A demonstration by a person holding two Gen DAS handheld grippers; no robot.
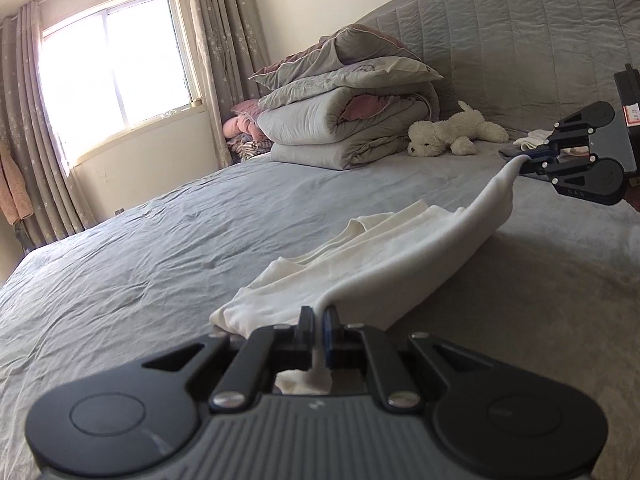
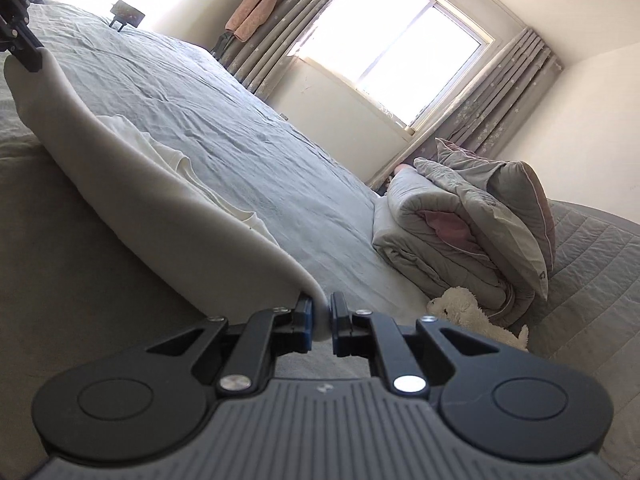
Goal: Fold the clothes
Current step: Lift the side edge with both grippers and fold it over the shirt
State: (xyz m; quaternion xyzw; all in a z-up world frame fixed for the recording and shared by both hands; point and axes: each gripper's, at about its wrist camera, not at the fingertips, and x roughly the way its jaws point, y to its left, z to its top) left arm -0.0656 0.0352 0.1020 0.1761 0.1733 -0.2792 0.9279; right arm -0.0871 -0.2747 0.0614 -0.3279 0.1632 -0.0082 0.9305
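The left tool (image 1: 319, 317) is clamped on one edge of the white garment (image 1: 352, 276); the right tool (image 2: 320, 312) is clamped on the far edge. The soft, light cloth sags between them above the bed (image 1: 160, 248). Judged: grip hems and corners.

- The right tool (image 1: 524, 159) is cut by the picture's edge.
- The small folded items (image 1: 530, 139) behind it are partly hidden, too small to tell.
- The dark object (image 2: 127, 11) past the bed stays unclear.

Black hand-held gripper (image 1: 319, 316), ribbed grey body, silver screws, blue-edged fingers (image 1: 330, 320).
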